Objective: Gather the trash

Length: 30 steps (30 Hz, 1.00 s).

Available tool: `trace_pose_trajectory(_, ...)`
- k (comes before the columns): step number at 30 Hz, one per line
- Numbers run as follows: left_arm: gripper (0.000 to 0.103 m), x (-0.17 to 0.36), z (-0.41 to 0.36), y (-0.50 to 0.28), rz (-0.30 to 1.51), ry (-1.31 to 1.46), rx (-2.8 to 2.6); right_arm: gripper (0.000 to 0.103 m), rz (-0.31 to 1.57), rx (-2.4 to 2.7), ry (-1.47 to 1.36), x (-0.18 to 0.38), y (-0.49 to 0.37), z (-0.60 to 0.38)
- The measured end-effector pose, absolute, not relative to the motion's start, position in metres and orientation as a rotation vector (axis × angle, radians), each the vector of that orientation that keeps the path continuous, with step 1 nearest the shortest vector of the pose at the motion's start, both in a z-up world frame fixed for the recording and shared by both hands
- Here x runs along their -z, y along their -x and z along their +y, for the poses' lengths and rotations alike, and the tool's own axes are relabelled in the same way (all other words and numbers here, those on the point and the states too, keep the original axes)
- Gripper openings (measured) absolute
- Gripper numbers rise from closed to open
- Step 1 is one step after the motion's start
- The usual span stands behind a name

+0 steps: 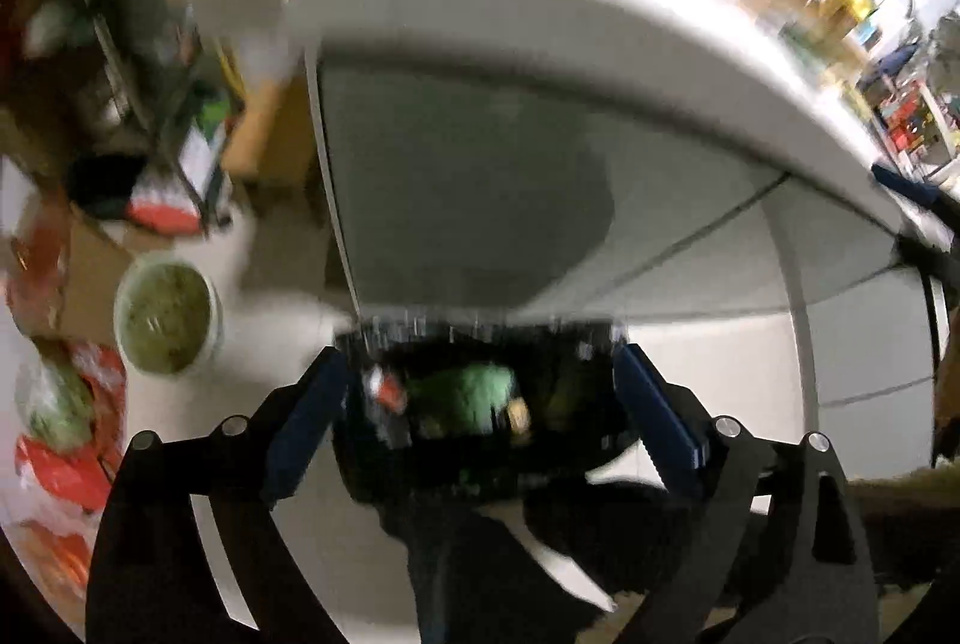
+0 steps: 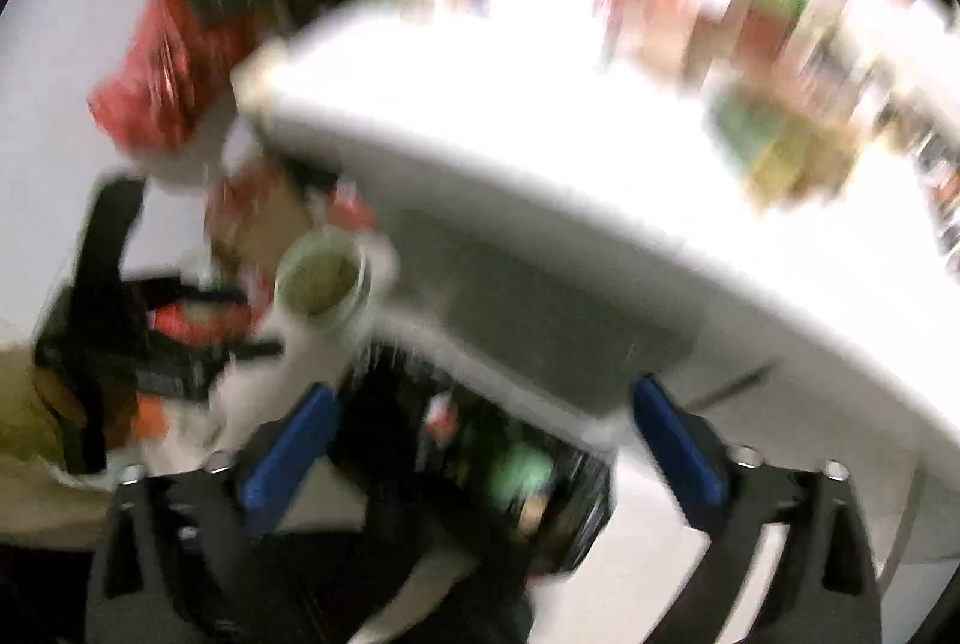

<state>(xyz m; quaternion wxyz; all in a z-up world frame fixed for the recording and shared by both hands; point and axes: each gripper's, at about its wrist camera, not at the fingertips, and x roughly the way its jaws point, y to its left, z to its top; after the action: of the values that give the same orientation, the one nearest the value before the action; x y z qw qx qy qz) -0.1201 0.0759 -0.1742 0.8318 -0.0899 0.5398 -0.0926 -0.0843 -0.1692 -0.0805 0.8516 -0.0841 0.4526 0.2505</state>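
Observation:
Both views are blurred by motion. A black trash bin (image 1: 480, 416) lined with a black bag stands on the floor under a white table edge (image 1: 600, 14); green and red litter lies inside it. My left gripper (image 1: 480, 404) is open and empty, its blue fingers (image 1: 306, 428) spread on either side of the bin. In the right wrist view the same bin (image 2: 510, 470) sits low between the blue fingers (image 2: 288, 452) of my right gripper (image 2: 480, 440), which is open and empty. The white table (image 2: 540, 152) carries blurred colourful packages (image 2: 768, 32).
A white tub with greenish content (image 1: 168, 311) stands on the floor left of the bin; it also shows in the right wrist view (image 2: 324, 278). Red bags (image 1: 66, 464) and cardboard boxes (image 1: 90, 278) lie at the left. A black bag (image 2: 114, 338) sits at the left.

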Motion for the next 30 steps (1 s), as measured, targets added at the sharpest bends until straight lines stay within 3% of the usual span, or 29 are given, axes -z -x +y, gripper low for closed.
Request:
trace_pose_trajectory(5, 0.088, 0.124, 0.056, 0.104, 0.983, 0.173, 0.237, 0.098, 0.788, -0.38, 0.129, 0.035, 0.047, -0.194)
trace_pose_trajectory(12, 0.088, 0.109, 0.027, 0.085, 0.931, 0.156, 0.276, 0.098, 0.813, -0.262, 0.007, 0.061, -0.007, -0.232)
trace_pose_trajectory(21, 0.088, 0.111, 0.03, 0.085, 0.961, 0.183, 0.235, 0.097, 0.909, -0.35, 0.298, 0.109, -0.055, -0.219)
trace_pose_trajectory(23, 0.088, 0.113, 0.032, 0.084, 0.967, 0.192, 0.215, 0.089, 0.967, -0.405, 0.214, 0.114, -0.065, -0.227)
trace_pose_trajectory(25, 0.088, 0.114, 0.033, 0.084, 0.971, 0.197, 0.2, 0.063, 1.002, -0.435, 0.103, 0.111, -0.072, -0.238)
trace_pose_trajectory(30, 0.088, 0.115, 0.032, 0.082, 0.973, 0.211, 0.189, 0.051, 1.002, -0.45, -0.064, 0.097, -0.075, -0.259)
